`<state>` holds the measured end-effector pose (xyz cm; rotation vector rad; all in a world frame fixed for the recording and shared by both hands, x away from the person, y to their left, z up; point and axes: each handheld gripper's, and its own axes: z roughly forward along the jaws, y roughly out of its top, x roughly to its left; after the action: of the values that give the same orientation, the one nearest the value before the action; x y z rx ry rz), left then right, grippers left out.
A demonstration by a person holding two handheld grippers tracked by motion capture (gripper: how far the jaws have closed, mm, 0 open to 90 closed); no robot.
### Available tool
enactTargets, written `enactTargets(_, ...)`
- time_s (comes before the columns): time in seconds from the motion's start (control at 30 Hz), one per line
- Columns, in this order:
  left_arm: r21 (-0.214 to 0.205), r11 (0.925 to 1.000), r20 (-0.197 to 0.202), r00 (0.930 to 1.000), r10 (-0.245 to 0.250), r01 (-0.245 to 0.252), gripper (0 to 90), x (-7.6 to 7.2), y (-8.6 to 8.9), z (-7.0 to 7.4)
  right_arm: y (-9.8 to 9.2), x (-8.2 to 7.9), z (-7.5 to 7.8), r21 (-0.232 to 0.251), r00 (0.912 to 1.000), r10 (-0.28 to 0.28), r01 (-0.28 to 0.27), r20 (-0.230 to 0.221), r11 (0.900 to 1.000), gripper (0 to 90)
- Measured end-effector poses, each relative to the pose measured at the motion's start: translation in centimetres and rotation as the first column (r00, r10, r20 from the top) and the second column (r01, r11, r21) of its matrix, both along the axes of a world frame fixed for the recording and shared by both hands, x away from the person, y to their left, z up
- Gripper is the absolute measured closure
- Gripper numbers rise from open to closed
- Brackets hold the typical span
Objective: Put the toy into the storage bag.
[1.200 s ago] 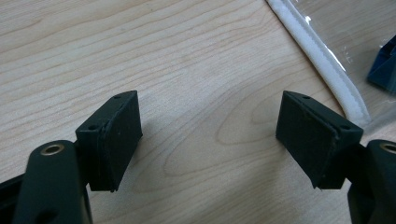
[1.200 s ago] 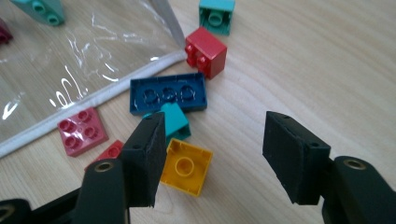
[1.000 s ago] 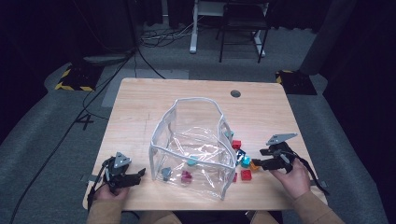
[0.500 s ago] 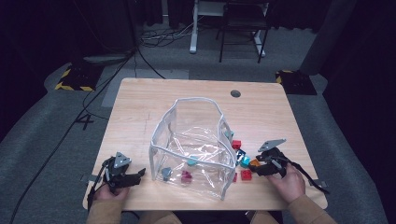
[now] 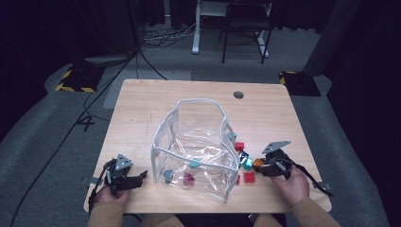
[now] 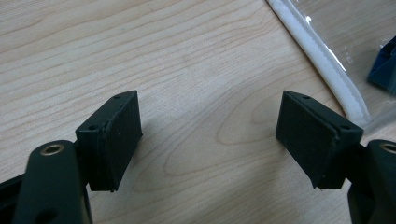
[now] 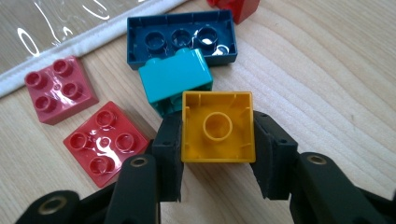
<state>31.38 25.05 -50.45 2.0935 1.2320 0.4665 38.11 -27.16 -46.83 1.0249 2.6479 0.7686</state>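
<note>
Clear plastic pouch (image 5: 196, 151) stands open mid-tabletop (image 5: 142, 109) to receive bricks; your left claw (image 5: 137, 177) waits beside it. Its own view shows jaws wide, empty. Your right claw (image 7: 217, 154) has just closed onto the upturned yellow brick (image 7: 218, 127), beside the teal brick (image 7: 175, 81).

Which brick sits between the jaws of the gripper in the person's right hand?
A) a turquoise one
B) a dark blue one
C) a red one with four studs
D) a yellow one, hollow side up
D: in the right gripper view the yellow brick lies hollow side up between the two black jaws of the right gripper, which have just been closing and now touch its sides.
</note>
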Motion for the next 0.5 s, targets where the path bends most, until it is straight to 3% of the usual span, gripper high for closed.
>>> enactTargets(0.4, 0.000, 1.0000, 0.000, 1.0000, 0.000, 0.000, 22.7, 0.0, 0.0, 0.0, -1.3, -0.1, 2.2, 0.108, 0.9995, -0.024, 0.022, 0.021, 0.9939, 58.6)
enactTargets(0.5, 0.000, 1.0000, 0.000, 1.0000, 0.000, 0.000, 22.7, 0.0, 0.0, 0.0, -1.4, -0.2, 3.0, 0.105, 0.9986, -0.021, 0.016, 0.050, 0.9943, 58.6)
